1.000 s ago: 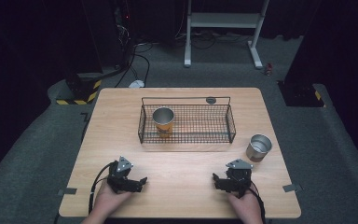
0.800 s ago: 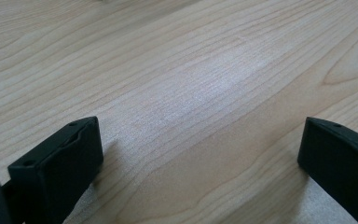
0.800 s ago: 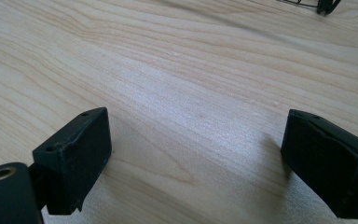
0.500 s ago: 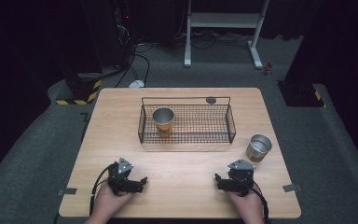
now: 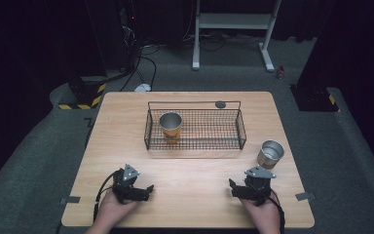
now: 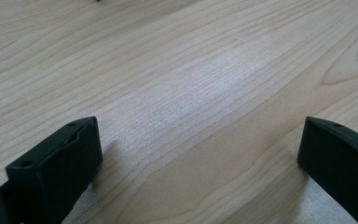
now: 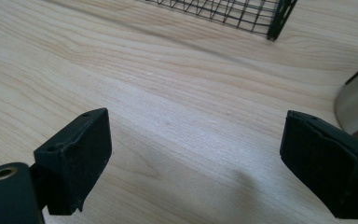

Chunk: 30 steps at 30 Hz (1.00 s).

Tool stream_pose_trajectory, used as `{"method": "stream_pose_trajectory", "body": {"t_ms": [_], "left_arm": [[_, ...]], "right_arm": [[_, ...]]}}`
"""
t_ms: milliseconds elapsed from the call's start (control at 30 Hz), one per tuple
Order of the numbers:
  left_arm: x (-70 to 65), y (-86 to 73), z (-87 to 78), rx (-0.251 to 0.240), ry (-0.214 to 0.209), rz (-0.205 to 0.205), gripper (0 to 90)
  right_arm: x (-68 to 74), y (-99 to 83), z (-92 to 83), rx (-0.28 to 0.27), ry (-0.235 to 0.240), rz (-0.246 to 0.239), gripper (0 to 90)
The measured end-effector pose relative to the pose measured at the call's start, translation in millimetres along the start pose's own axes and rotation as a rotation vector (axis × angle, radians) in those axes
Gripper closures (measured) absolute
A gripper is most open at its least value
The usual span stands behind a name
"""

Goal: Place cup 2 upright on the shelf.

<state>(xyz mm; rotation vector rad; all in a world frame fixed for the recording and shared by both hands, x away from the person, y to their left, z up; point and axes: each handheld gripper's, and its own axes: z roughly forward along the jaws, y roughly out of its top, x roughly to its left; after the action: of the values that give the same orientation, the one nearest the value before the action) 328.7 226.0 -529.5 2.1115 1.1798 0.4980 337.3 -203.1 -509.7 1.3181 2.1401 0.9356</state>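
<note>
- Workpiece: the steel cup (image 5: 271, 154) stands upright on the table (image 5: 195, 195), just beside the right end of the wire basket (image 5: 195, 129) and outside it. Its curved wall also shows at the right edge of the right gripper view (image 7: 356, 105).
- Reference item: an orange cup (image 5: 170, 126) with a metal rim stands upright inside the basket, toward the basket's left end.
- Right gripper (image 5: 247, 189): jaws spread wide, nothing between them. It rests low over the table, nearer the person than the basket, with the steel cup just ahead of it.
- Left gripper (image 5: 137, 189): jaws have just been opening and now stand wide, with bare wood between them. It lies well apart from the steel cup, off the basket's left front corner.
- Handling estimate: the steel cup is probably thin-walled, light, rigid and not fragile. Its polished surface is likely slippery, and an empty cup tips easily.
- Recommended hold: close the pads across the wall at mid-height, or pinch the rim with one pad inside and one outside.
</note>
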Motion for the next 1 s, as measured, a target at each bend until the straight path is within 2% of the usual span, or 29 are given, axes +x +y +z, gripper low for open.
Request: {"method": "stream_pose_trajectory", "body": {"t_ms": [733, 833, 1000], "left_arm": [[0.4, 0.6, 1.1, -0.005, -0.004, -0.007, 0.5], [0.4, 0.6, 1.2, -0.005, -0.005, -0.007, 0.5], [0.3, 1.3, 1.7, -0.004, -0.003, -0.005, 0.4]], "right_arm": [[-26.9, -8.8, -29.3, -0.075, -0.076, 0.051, 9.4], [-31.7, -10.3, -32.9, -0.087, -0.087, 0.040, 9.4], [-41.6, -13.2, -36.2, -0.090, -0.109, 0.066, 9.4]]}}
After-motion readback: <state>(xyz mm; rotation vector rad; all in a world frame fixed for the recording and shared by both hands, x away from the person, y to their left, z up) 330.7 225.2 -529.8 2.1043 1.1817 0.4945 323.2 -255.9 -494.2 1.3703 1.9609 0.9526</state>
